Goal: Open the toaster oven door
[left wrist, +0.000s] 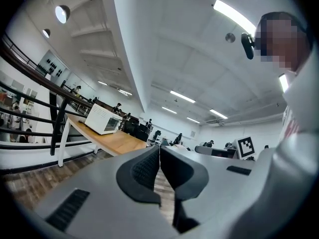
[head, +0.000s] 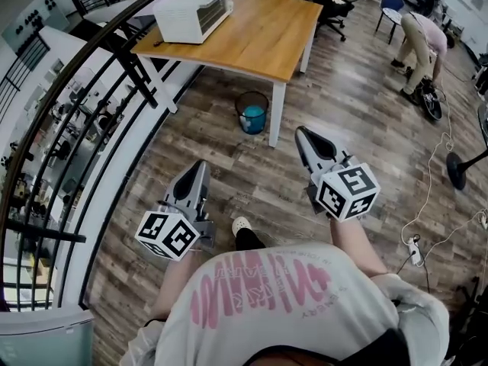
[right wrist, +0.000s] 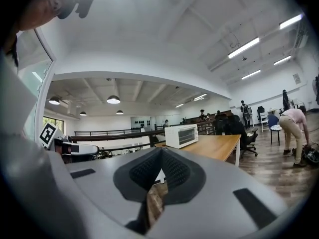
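Two closed, empty grippers hang over the floor (head: 252, 174), well apart from the table (head: 259, 48): left gripper (head: 202, 166) and right gripper (head: 303, 133) each have their jaws pressed together. The oven (head: 193, 10) sits at the table's far left corner, door (head: 212, 14) closed. This looks like the approach; next, one gripper must part its jaws and reach the door's handle.

You wear a white shirt (head: 305, 311) with pink lettering and a white shoe (head: 241, 224). Your left gripper (head: 200, 168) and right gripper (head: 304, 133) are grey, with dark ribbed pads (left wrist: 144, 171) and a black-and-white marker cube (head: 168, 235) at each one's back.
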The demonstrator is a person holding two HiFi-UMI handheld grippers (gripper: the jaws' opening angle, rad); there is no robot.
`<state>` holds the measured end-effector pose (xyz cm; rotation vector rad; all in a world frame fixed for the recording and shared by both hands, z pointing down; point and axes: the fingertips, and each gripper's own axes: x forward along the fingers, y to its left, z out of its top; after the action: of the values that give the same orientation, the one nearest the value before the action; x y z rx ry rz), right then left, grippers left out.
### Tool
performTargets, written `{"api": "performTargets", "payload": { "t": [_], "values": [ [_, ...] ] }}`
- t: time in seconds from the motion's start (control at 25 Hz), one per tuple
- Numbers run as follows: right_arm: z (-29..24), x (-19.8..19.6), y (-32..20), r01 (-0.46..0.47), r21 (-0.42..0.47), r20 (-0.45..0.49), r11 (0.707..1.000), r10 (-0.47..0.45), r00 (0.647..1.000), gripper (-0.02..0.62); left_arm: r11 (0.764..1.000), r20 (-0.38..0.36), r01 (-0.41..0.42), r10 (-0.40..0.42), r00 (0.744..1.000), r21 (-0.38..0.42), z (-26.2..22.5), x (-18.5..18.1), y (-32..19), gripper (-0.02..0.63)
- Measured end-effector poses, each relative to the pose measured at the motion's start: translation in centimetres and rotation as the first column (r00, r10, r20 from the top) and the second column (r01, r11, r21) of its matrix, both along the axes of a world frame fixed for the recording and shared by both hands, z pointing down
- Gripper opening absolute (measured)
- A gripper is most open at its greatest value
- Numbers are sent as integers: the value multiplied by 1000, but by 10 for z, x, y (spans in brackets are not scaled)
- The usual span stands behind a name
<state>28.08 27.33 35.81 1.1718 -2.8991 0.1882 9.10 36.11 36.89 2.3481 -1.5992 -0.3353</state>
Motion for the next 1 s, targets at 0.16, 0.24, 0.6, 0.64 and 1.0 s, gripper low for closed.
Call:
{"api": "performTargets", "payload": {
  "t": [0.16,0.24,0.6,0.64,1.0],
  "values": [
    [-8,-22,-39,-6,-4,2,1000,6,1000,6,1000,26,-4,4,1000,-5,-7,-21,-41,21],
    [-14,-33,-57,-10,-3,15,1000,10,1000,6,1000,4,-4,4,1000,8,-15,-34,-58,21],
    [-42,-84,-126,-24,44,37,999,22,999,6,998,-25,-11,12,1000,66,-43,-92,-126,21],
    [-44,-89,-132,-23,49,36,999,22,999,6,997,-27,-12,14,1000,72,-45,-97,-133,21],
    [-46,-134,-173,-3,57,33,998,1,999,6,996,17,-31,30,999,78,-53,-130,-172,21]
  ]
}}
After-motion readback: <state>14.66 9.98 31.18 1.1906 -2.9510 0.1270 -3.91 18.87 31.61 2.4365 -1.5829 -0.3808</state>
